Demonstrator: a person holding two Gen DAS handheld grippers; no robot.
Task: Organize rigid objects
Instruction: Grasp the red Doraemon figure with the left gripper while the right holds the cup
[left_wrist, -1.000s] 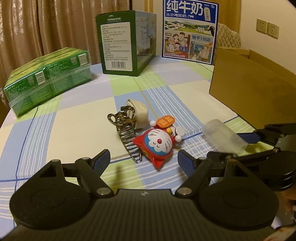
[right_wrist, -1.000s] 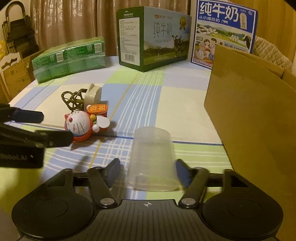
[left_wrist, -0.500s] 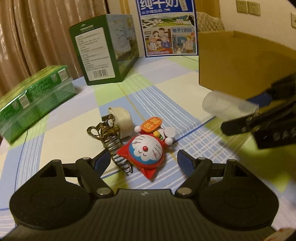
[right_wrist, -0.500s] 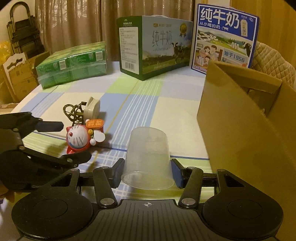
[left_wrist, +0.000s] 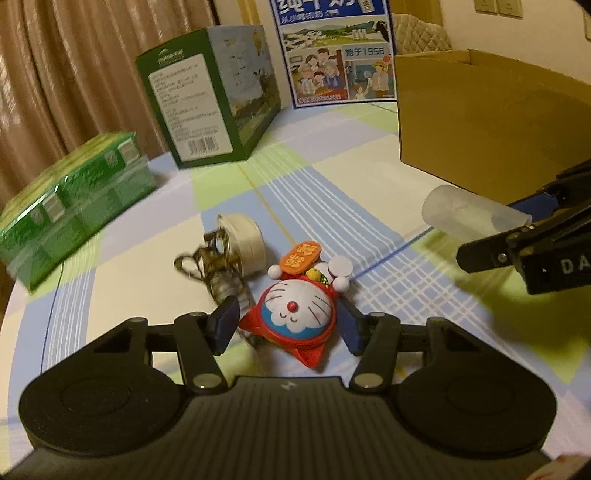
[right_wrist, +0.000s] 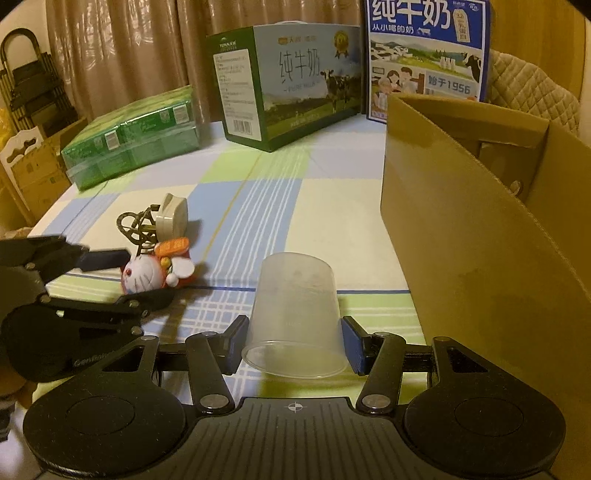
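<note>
Far left on the checked tablecloth (left_wrist: 369, 192) sits a shrink-wrapped green pack of cartons (left_wrist: 70, 206), its near end blurred and cut by the frame edge. Next, a green milk carton box (left_wrist: 207, 103) stands upright. In front of it lie a bronze wire hair claw (left_wrist: 218, 269) and a cream round case (left_wrist: 243, 240), touching; the claw is smeared and its lower part is hidden behind my left finger.

My left gripper (left_wrist: 288, 325) has just been closing, and its blue pads now sit against both sides of the red and white cat figurine (left_wrist: 295, 314), which rests on the cloth. Whether the pads press firmly I cannot tell for certain; contact appears made.

My right gripper (right_wrist: 293, 345) is clamped on the clear plastic cup (right_wrist: 295, 314), held mouth toward me, clear of the cloth. To its right stands the open brown cardboard box (right_wrist: 480, 240); its interior is mostly hidden by the near wall.
</note>
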